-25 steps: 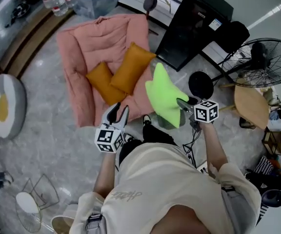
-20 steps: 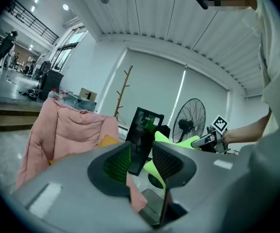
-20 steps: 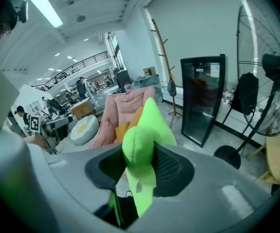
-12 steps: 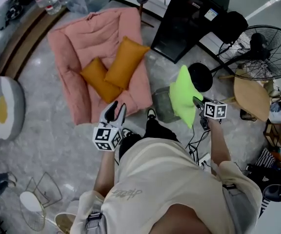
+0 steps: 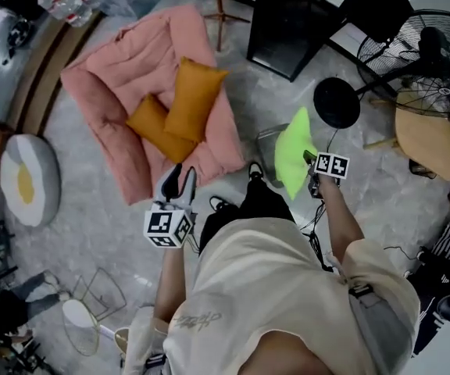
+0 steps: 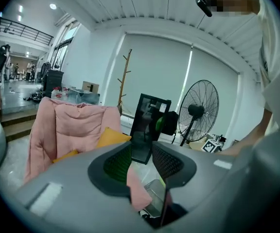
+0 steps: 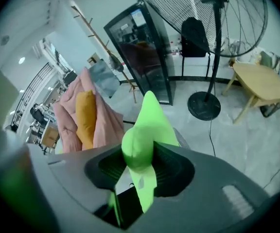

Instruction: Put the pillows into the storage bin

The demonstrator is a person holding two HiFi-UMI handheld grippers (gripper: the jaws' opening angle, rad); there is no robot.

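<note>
On the grey floor (image 5: 92,225) in the head view, the pink lounger (image 5: 123,76) lies open with two orange pillows (image 5: 194,98) on it, the smaller one (image 5: 156,127) tucked under the larger one's edge. My right gripper (image 5: 311,161) holds the green pillow (image 5: 294,151) by its lower end. The pillow hangs against the right side of the grey storage bin (image 5: 266,137), and I cannot tell whether it touches the rim. My left gripper (image 5: 178,180) hovers low beside the lounger's near corner, well apart from the bin. A black cabinet (image 5: 295,22) and a pedestal fan (image 5: 424,45) stand beyond.

In the left gripper view, my left gripper's (image 6: 141,161) jaws stand moderately apart with nothing between them. Through the gap I see a corner of the lounger (image 6: 67,125) and the bin (image 6: 153,198) on the floor. An orange pillow (image 6: 112,136) leans on the lounger.

In the right gripper view, my right gripper's (image 7: 139,166) jaws are clamped on a bunched fold of the green pillow (image 7: 149,120), which rises in a point ahead of them. The lounger (image 7: 106,125) with an orange pillow (image 7: 85,118) stands at the left, and the fan (image 7: 213,13) and a wooden table (image 7: 256,84) at the right.
</note>
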